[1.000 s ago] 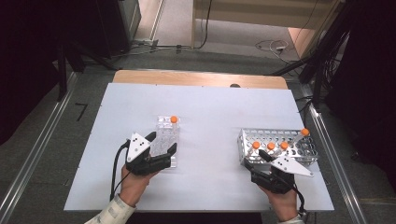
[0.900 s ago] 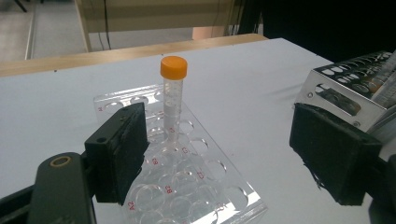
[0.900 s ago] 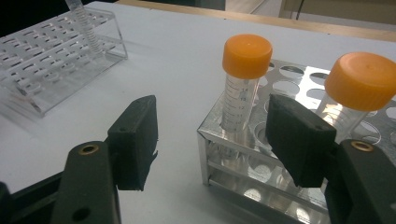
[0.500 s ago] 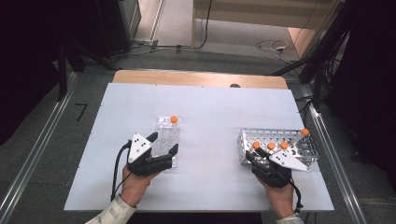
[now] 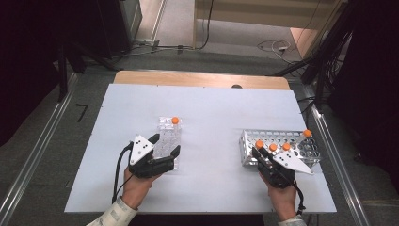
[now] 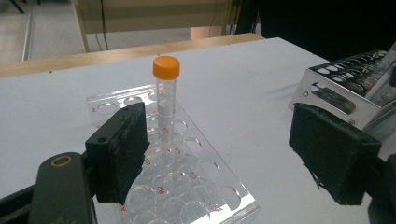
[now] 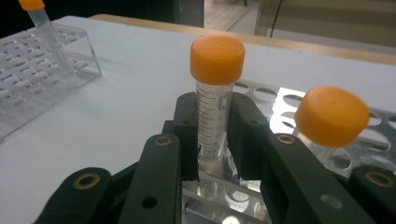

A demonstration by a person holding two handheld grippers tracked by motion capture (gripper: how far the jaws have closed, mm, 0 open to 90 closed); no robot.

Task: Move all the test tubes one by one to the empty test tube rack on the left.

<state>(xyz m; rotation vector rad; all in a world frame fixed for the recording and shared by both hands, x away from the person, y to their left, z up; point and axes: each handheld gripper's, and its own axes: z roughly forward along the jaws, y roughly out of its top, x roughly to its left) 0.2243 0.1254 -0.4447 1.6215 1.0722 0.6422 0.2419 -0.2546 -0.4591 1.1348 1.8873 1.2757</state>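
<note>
A clear plastic rack (image 5: 164,129) lies left of centre with one orange-capped tube (image 5: 175,121) upright at its far end. My left gripper (image 5: 165,145) stands open, its jaws either side of the rack's near end (image 6: 187,186), and the tube (image 6: 166,93) is well beyond them. At the right, a metal rack (image 5: 248,154) holds several orange-capped tubes. My right gripper (image 7: 215,140) has just been closing and is now shut on the nearest tube (image 7: 215,107), which stands upright in the metal rack (image 7: 280,98). In the high view this tube (image 5: 259,144) is at the rack's left front.
Another orange-capped tube (image 7: 331,116) stands tilted close to the right of the held one. A fourth tube (image 5: 307,133) leans at the metal rack's far right corner. The white tabletop (image 5: 211,108) stretches between the two racks, with a wooden edge (image 5: 197,79) behind.
The right gripper's jaws have closed onto the tube in the metal rack. Both hands stayed where they were, and the left gripper remains open.
</note>
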